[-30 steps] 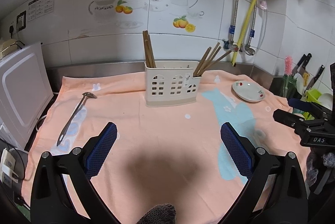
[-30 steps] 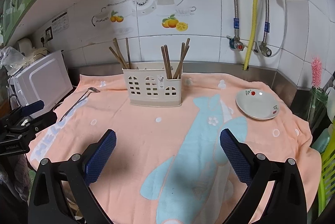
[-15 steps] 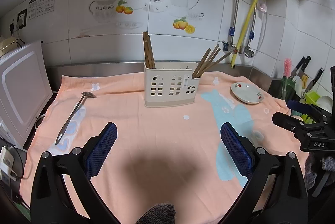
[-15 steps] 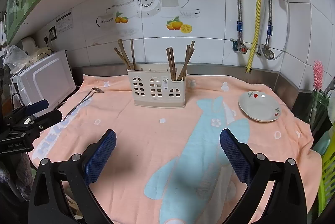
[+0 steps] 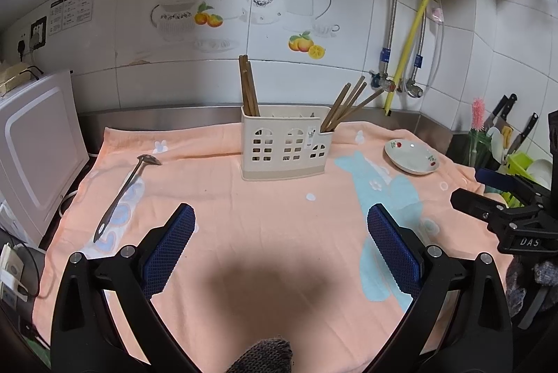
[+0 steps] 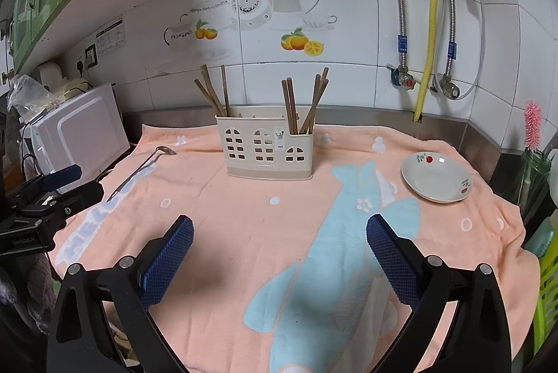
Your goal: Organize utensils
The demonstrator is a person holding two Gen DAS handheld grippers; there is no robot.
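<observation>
Nearest: left gripper (image 5: 280, 245) and right gripper (image 6: 279, 249), both spread wide and empty above the towel (image 5: 265, 233). Mid-left: metal ladle (image 5: 123, 193) lying flat and loose; its thin handle risks slipping or dragging cloth. Far centre: caddy (image 5: 284, 148) holding chopsticks (image 5: 248, 87) at both ends, liable to tip if knocked. Far right: saucer (image 6: 436, 177).

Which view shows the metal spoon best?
The left wrist view: the spoon lies whole on the towel, bowl and handle clear. In the right wrist view the spoon is farther and thinner, its lower end near the left gripper.
</observation>
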